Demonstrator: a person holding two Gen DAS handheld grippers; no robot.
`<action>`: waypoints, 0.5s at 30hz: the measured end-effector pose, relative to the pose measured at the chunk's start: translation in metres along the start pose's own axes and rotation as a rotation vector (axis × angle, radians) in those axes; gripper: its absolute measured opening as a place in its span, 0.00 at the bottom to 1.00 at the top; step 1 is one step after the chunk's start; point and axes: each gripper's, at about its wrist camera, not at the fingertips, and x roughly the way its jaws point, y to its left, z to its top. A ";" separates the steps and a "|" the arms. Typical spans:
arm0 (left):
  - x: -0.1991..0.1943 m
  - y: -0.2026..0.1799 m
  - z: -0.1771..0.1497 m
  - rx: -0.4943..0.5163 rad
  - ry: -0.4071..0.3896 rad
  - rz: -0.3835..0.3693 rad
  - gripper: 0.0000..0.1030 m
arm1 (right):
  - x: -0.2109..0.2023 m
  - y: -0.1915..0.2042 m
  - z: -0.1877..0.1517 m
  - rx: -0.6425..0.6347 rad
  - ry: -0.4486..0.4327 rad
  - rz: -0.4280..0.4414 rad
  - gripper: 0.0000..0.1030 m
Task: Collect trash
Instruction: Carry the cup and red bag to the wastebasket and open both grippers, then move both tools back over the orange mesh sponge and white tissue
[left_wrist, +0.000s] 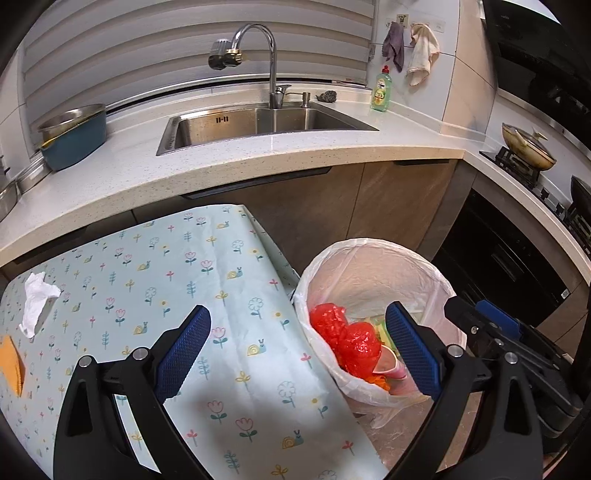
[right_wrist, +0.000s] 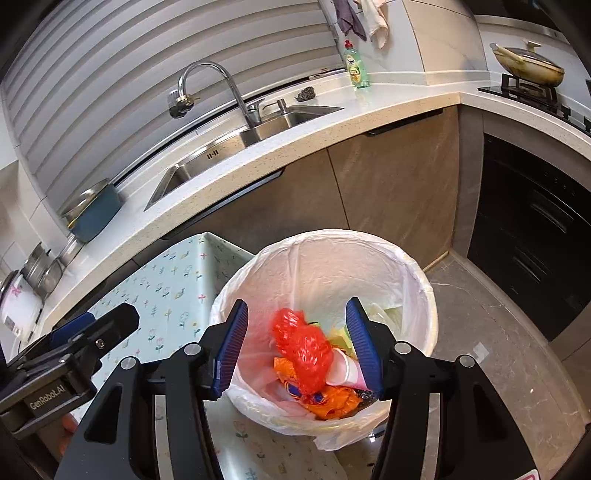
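Inside the bin (right_wrist: 413, 295), the red bag (right_wrist: 303, 347) lies slantwise, long axis diagonal.

Bin (right_wrist: 413, 273) mouth open from above, right gripper (right_wrist: 297, 345) over it, jaws apart with nothing between; red bag (right_wrist: 306, 343) and cup (right_wrist: 341, 369) fill its near side, far side bare liner. Table (left_wrist: 177, 266) touches bin's left rim, mostly clear between tissue (left_wrist: 37, 299) far left and left gripper (left_wrist: 299, 350). Counter edge (left_wrist: 258, 162) blocks the far side.
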 end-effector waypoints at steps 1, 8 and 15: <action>-0.002 0.001 -0.001 0.000 -0.002 0.004 0.89 | -0.001 0.004 0.000 -0.005 0.001 0.005 0.52; -0.023 0.021 -0.008 -0.025 -0.022 0.042 0.89 | -0.011 0.034 -0.008 -0.049 0.007 0.043 0.54; -0.046 0.054 -0.018 -0.080 -0.034 0.086 0.89 | -0.021 0.071 -0.021 -0.097 0.020 0.079 0.54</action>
